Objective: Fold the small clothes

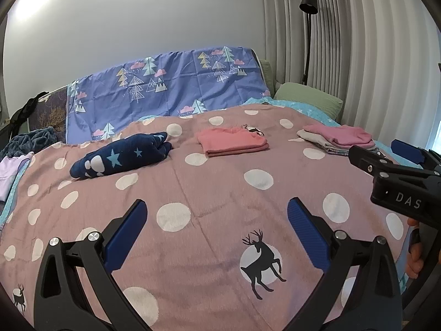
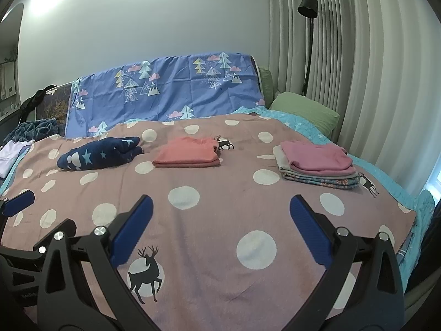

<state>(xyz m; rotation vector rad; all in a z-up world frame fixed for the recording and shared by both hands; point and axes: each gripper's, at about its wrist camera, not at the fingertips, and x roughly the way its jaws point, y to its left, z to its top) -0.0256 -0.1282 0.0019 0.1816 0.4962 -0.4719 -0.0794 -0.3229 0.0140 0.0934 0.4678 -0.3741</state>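
A navy garment with stars lies bunched on the pink dotted blanket at the far left. A folded salmon garment lies in the middle. A stack of folded clothes with a pink piece on top sits at the right. My left gripper is open and empty above the near blanket. My right gripper is open and empty beside it; it also shows in the left wrist view.
A blue tree-print sheet hangs over the headboard. A green pillow lies at the back right by grey curtains and a black lamp. A lilac cloth and dark blue blanket lie at the left edge.
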